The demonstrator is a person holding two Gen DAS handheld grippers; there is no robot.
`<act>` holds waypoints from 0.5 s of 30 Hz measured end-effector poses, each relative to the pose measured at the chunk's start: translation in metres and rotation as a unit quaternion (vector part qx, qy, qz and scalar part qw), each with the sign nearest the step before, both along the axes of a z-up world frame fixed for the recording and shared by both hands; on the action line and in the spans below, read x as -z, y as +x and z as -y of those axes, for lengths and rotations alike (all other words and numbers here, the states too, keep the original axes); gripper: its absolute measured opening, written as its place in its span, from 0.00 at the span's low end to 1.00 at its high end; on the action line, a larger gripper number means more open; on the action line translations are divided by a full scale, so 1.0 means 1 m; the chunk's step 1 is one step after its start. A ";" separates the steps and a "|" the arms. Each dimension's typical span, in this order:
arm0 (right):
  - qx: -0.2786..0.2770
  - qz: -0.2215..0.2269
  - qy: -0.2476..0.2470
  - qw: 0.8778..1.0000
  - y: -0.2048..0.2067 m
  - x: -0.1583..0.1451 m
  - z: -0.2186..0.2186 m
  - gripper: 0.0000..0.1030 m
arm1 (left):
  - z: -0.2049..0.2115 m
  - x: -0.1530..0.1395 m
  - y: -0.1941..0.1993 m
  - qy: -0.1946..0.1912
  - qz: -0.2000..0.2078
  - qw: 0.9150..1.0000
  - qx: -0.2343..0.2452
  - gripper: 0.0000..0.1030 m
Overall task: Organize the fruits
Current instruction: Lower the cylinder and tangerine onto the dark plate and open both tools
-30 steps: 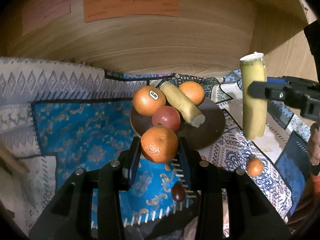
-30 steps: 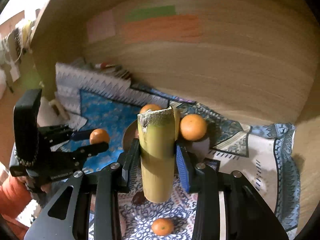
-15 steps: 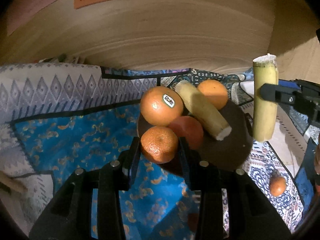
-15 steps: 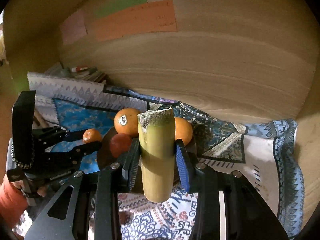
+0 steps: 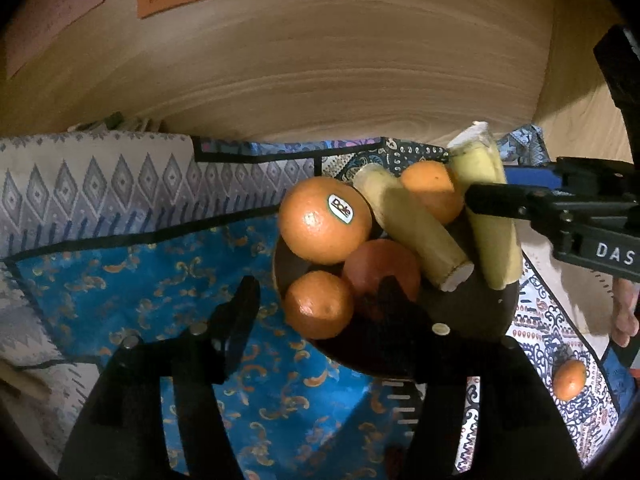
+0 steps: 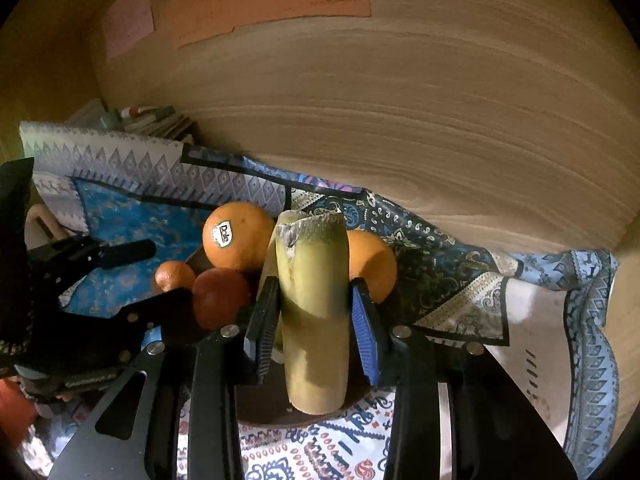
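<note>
Left tongs (image 5: 316, 304) stand released over the near rim of the dark plate (image 5: 476, 312), prongs spread wide; the small mandarin (image 5: 319, 305) sits on the plate between them, touched by neither. Behind it on the plate: a large stickered orange (image 5: 325, 220), a reddish fruit (image 5: 380, 266) partly hidden by the right prong, a cut banana piece (image 5: 416, 228) and another orange (image 5: 430, 190). Right tongs (image 6: 314, 316) are clenched on a second banana piece (image 6: 316, 312), held upright, its lower end over the plate; contact there cannot be judged. This piece is yellow-green with a ragged, greyish top. A stray mandarin (image 5: 569, 379) lies on the patterned cloth (image 5: 132, 264), right of the plate.
</note>
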State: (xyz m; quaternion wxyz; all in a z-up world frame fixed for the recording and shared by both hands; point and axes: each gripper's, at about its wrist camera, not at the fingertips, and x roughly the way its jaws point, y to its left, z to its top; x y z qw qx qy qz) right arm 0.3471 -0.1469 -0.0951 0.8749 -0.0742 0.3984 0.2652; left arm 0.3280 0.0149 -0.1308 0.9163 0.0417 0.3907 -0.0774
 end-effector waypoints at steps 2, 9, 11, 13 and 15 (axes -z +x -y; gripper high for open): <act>-0.002 0.000 -0.003 1.000 0.001 0.001 -0.002 0.32 | 0.000 0.000 0.000 0.001 -0.001 1.000 0.001 0.60; -0.006 -0.005 -0.015 1.000 -0.007 0.004 -0.007 0.44 | 0.003 -0.008 -0.012 0.000 0.005 1.000 0.005 0.63; -0.004 0.006 -0.017 1.000 -0.015 0.001 -0.005 0.47 | 0.002 -0.011 -0.017 -0.001 0.009 1.000 0.002 0.66; -0.005 0.008 -0.011 1.000 -0.023 -0.004 -0.002 0.47 | 0.002 -0.014 -0.024 -0.003 0.010 1.000 0.002 0.66; -0.008 0.007 -0.001 1.000 -0.033 -0.010 0.002 0.47 | 0.002 -0.018 -0.033 -0.002 0.013 1.000 0.002 0.66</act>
